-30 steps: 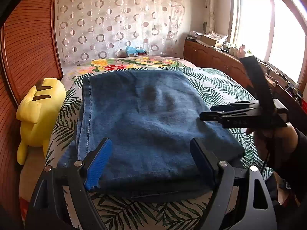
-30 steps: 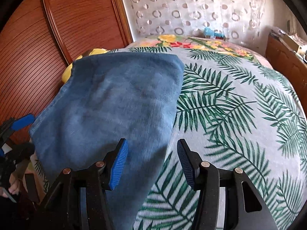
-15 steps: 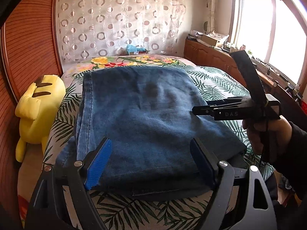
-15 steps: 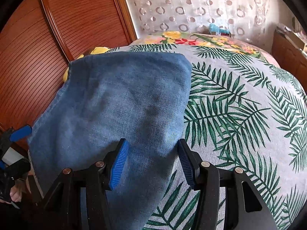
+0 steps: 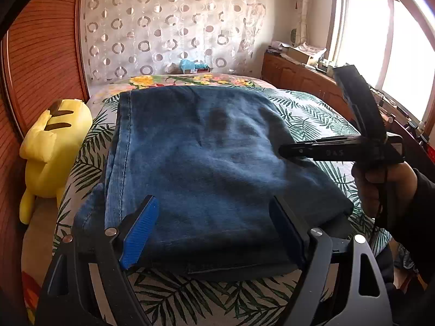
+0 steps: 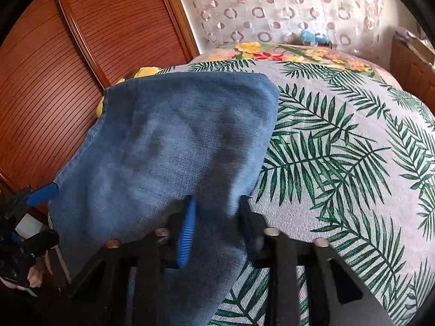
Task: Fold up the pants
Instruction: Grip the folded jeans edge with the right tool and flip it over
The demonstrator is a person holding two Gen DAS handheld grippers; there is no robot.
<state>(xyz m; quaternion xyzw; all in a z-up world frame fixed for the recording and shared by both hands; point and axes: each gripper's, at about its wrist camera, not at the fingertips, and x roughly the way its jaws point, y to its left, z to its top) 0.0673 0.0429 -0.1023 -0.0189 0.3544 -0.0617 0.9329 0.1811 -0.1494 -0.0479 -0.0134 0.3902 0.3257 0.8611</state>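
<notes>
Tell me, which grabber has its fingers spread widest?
The left gripper: its fingers stand wide apart over the folded jeans' near edge. The right gripper's jaws are closing, a narrow gap left, with nothing pinched between them.

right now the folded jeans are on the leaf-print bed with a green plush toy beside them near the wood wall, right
Not quite: the plush toy is yellow, not green, as the left wrist view shows. The rest holds: the folded jeans lie on the leaf-print bed, with the toy beside them near the wood wall.
</notes>
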